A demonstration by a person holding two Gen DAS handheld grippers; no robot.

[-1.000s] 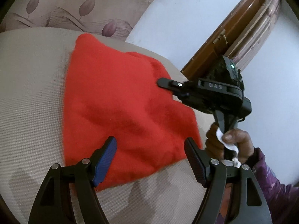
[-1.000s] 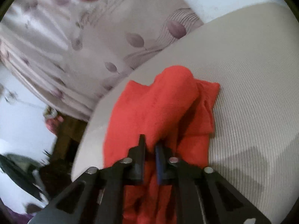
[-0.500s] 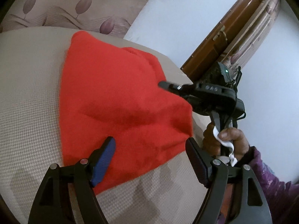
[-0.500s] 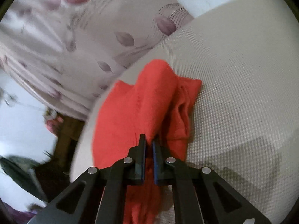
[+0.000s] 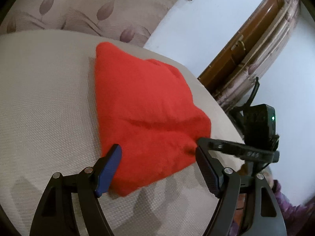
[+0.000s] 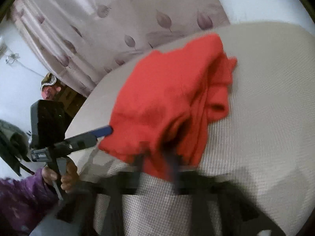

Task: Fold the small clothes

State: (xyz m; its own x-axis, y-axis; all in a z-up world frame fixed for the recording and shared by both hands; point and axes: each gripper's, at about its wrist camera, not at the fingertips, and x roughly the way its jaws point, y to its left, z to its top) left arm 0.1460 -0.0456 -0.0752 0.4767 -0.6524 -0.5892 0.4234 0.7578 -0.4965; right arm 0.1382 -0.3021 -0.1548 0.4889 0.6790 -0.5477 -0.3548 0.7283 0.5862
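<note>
We see a beige woven bed (image 5: 39, 98), leaf-print curtain (image 5: 88, 9) behind, pale wall (image 5: 196, 29) & brown wood door (image 5: 246, 43) at right.

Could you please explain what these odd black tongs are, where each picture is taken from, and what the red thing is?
There is no robot here: a person holds a hand-operated gripper in each hand, and a fisheye camera on each one looks forward along its two fingers. The left wrist view shows the left gripper open, its fingers either side of the near edge of a red garment, which lies on a beige textured surface. The right gripper comes in from the right, shut on a corner of the cloth. The right wrist view is blurred, with the garment bunched over its own gripper; on its left are the left gripper and the person's hand in a purple sleeve.
</note>
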